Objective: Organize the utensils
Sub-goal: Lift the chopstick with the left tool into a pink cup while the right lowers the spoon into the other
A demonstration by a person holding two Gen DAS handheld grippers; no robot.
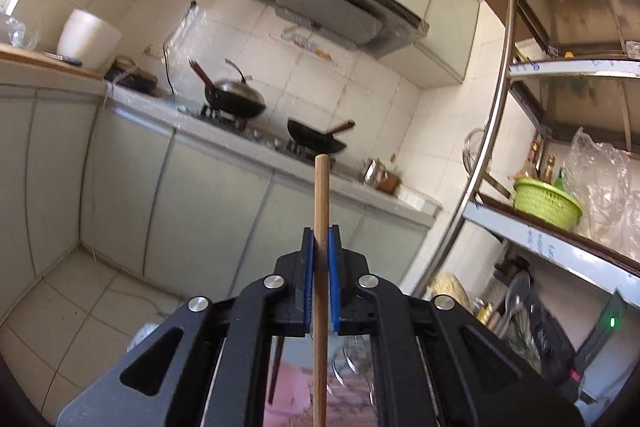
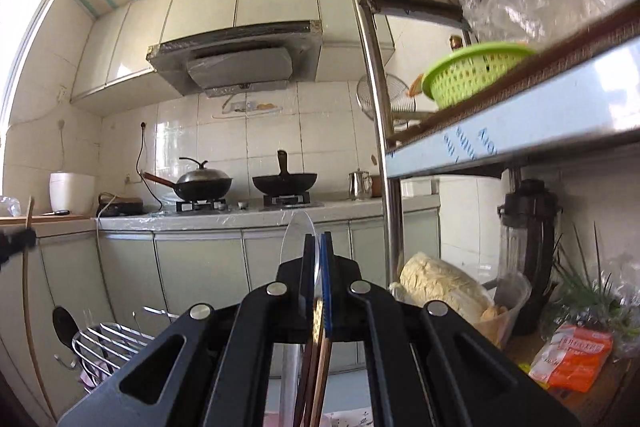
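Note:
My left gripper (image 1: 321, 239) is shut on a wooden chopstick (image 1: 321, 199) that stands upright between the blue pads, its blunt end pointing up. It also shows at the far left of the right wrist view (image 2: 28, 223). My right gripper (image 2: 318, 247) is shut on a clear plastic spoon (image 2: 297, 239), whose bowl sticks up past the fingertips. Under the right gripper hang brown utensil handles (image 2: 318, 359). A wire utensil rack (image 2: 108, 343) with a dark ladle (image 2: 64, 325) sits at the lower left.
The stove counter (image 2: 240, 219) with two woks (image 2: 284, 183) lies ahead. A metal shelf unit (image 2: 516, 131) stands close on the right, holding a green basket (image 2: 468, 75), a blender (image 2: 528, 251), plastic bags and food packs.

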